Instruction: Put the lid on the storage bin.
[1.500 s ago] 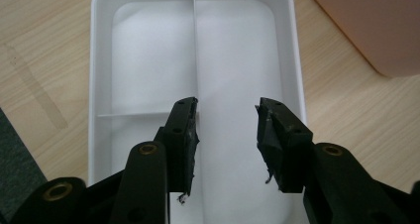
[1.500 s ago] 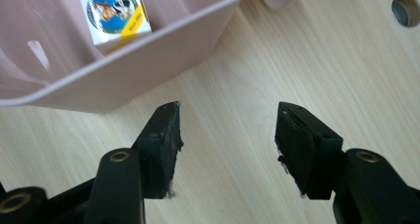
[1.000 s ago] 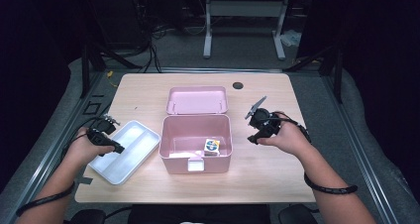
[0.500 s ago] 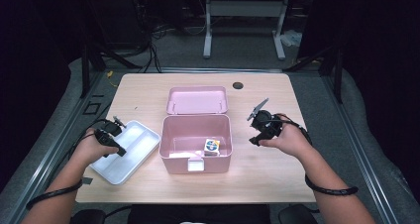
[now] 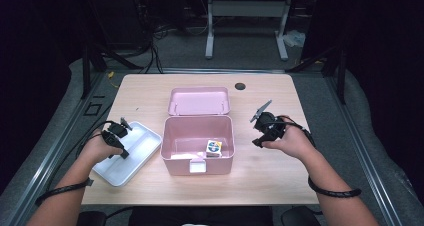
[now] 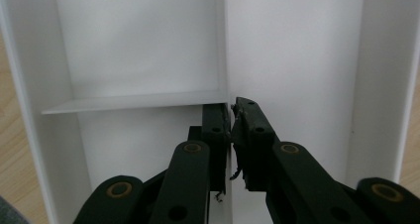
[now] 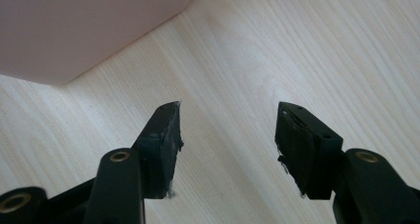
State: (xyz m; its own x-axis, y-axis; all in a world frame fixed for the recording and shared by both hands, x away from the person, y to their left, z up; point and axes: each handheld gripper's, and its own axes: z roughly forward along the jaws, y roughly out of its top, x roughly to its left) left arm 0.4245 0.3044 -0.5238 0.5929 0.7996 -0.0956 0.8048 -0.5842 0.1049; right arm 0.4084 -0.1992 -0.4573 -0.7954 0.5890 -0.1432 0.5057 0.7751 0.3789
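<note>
The left gripper (image 5: 121,145) hangs over the white plastic divided tray (image 5: 145,146) at the left of the pale wooden worktop (image 5: 300,186), tips pointing down into it. In the left gripper view (image 6: 231,130) its black jaws have just been closing and now stand almost together, with a thin dividing wall of the tray (image 6: 222,45) running straight ahead of the narrow slit between them. The lower end of that wall goes out of sight behind the tips, so I cannot tell whether the pads press on it or merely stand beside it. A cross wall of the tray (image 6: 133,101) branches off just ahead and to the left of the left-hand jaw, and the tray's bare white floor lies on both sides of the jaws.

The right gripper (image 5: 261,134) is held above the bare worktop, well apart from the tray. In the right gripper view (image 7: 228,130) its jaws stand wide apart with nothing between them except wood grain underneath. The rounded corner of the open pink plastic box (image 7: 84,30) sits ahead and to the left of these jaws, close but not touching. In the high view the box (image 5: 172,161) lies between the two grippers, its lid (image 5: 200,101) thrown back flat beyond it. Inside the box, towards the right gripper's side, rests a small colourfully printed pack (image 5: 214,147), and a flat whitish item (image 5: 182,156) lies along the near wall.
</note>
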